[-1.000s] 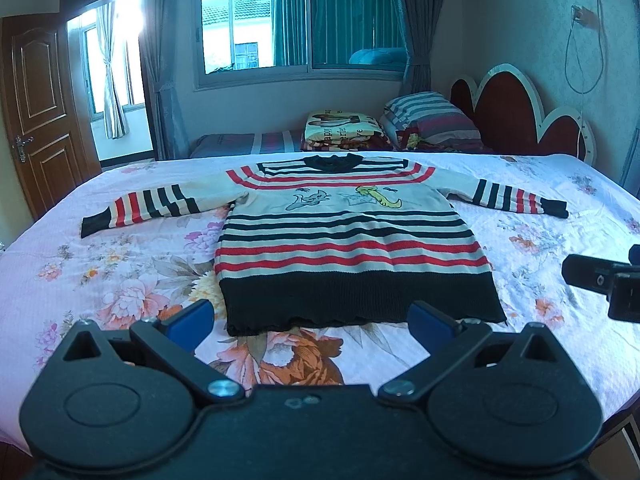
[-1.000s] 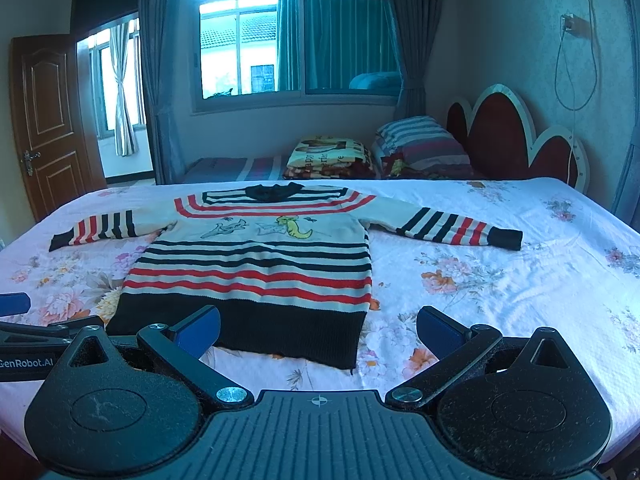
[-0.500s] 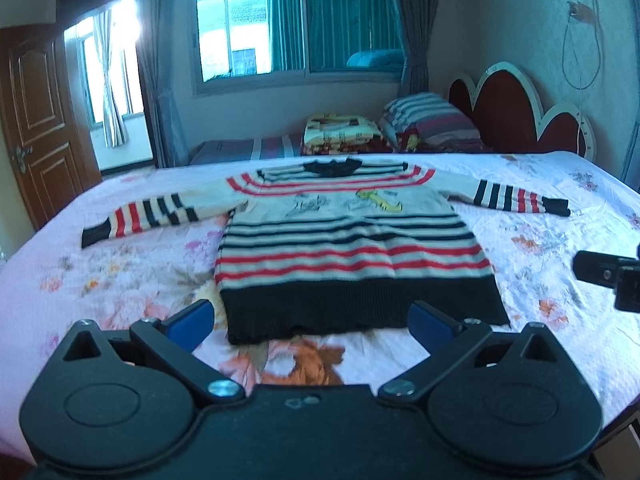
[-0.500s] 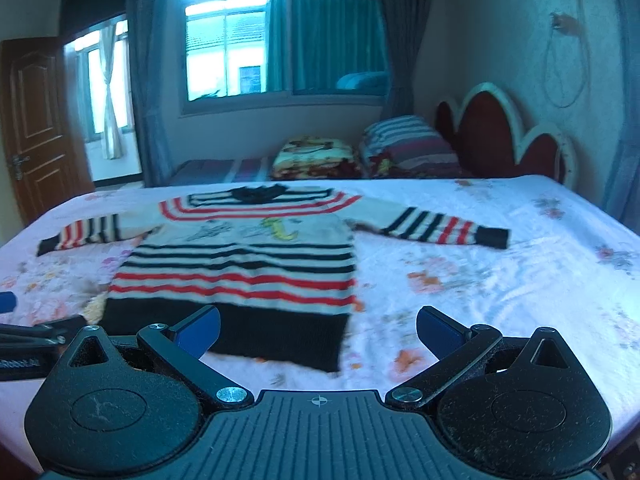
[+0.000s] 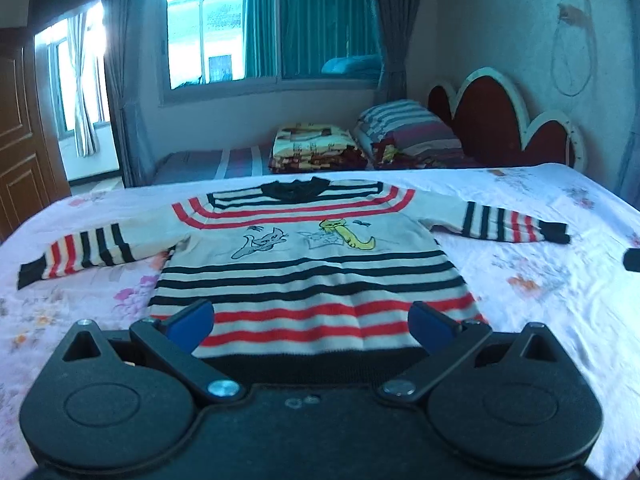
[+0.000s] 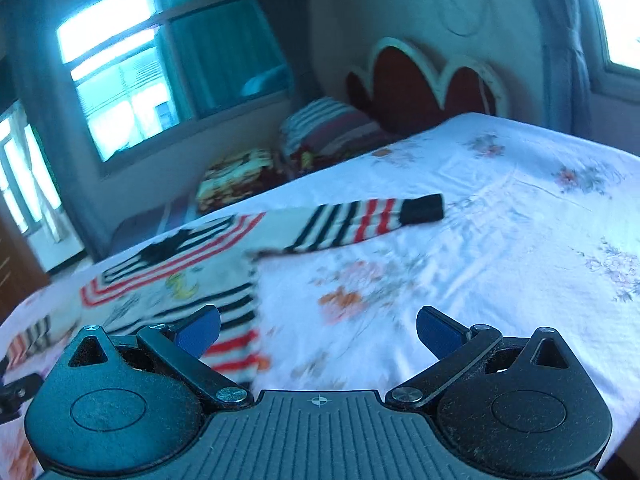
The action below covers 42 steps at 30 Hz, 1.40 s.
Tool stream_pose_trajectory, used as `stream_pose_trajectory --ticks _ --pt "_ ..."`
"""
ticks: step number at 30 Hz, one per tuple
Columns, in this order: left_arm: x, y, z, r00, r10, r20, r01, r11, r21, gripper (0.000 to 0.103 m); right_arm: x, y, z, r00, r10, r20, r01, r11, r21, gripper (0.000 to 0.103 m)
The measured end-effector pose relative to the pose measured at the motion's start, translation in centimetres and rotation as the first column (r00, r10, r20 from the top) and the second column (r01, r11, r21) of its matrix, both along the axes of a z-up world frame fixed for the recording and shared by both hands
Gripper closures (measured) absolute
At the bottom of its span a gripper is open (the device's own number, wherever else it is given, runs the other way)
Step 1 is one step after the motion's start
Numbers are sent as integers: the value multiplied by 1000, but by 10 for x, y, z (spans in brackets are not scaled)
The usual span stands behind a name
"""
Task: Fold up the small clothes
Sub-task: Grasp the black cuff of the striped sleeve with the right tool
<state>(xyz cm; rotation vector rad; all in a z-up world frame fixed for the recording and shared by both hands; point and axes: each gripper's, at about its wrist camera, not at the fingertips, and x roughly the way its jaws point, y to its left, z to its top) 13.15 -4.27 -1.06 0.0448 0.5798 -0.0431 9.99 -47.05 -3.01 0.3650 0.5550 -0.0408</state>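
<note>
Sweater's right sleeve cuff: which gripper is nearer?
Right. The right gripper faces the black cuff; the left gripper hovers over the sweater's hem.

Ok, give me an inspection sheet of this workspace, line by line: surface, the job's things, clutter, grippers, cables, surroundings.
Surface: bed with a floral sheet, lightly wrinkled.
Job's things: striped sweater lies flat, front up, both sleeves spread outward; right sleeve ends in a dark cuff. Not yet folded.
Clutter: folded blanket and striped pillows beyond the bed's far edge.
Grippers: left gripper open, above the sweater's hem, holding nothing; right gripper open, tilted, over the sheet beside the sweater's edge, holding nothing.
Cables: a looped cord hangs on the wall by the headboard.
Surroundings: window with curtains, wooden door, scalloped headboard. The right wrist view is motion-blurred.
</note>
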Motion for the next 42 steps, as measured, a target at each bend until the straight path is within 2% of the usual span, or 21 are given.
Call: stream_pose_trajectory --ticks 3,5,8,11,12,13,14,15,17,20,27,31,32,34,35,39,42 --pt "40 -4 -10 997 -40 -67 40 999 0 0 40 -21 -8 999 -18 -28 18 1000 1 0" --pt "64 -4 -17 995 -43 -92 40 999 -32 0 66 -35 -14 998 -51 -35 52 998 26 0" --pt "101 -6 -26 993 33 -110 -35 999 -10 0 111 -55 -26 994 -103 -31 105 993 45 0" --pt "141 -4 -34 989 90 -118 -94 995 -33 1 154 -76 -45 990 -133 -35 136 987 84 0" --pt "152 -4 -36 987 104 -120 -108 994 -34 1 168 -82 -52 990 -137 -43 140 986 93 3" --pt "162 -4 -38 986 118 -117 -122 992 -28 1 181 -88 -60 989 -139 -43 143 984 110 16" --pt "173 -6 -40 986 131 -106 -133 991 -17 1 193 -95 -68 987 -150 -58 156 981 119 50" --pt "181 -8 -41 985 138 -102 -139 990 -10 1 206 -101 -77 983 -164 -86 174 977 127 57" --pt "197 -10 -45 982 154 -105 -154 988 6 1 226 -112 -94 980 -168 -104 185 966 182 56" --pt "217 -12 -54 976 182 -116 -181 983 22 1 243 -124 -110 975 -197 -103 216 952 217 54" --pt "237 -17 -71 963 214 -166 -207 977 60 1 269 -149 -144 957 -246 -154 285 895 344 54" --pt "244 -17 -73 957 225 -183 -213 974 83 1 272 -152 -147 958 -262 -120 288 891 351 55" --pt "246 -15 -73 957 225 -184 -212 973 87 1 272 -153 -147 956 -267 -117 292 888 355 59" --pt "251 -10 -72 961 193 -199 -181 980 78 1 275 -156 -148 953 -278 -122 304 885 353 75" --pt "256 -7 -72 961 172 -216 -159 984 75 1 277 -158 -149 952 -279 -126 306 886 347 92" --pt "267 9 -64 966 148 -212 -133 988 84 1 284 -157 -148 956 -267 -122 292 905 310 96" --pt "272 30 -56 970 144 -197 -145 989 8 1 291 -141 -136 967 -241 -88 255 936 240 96"
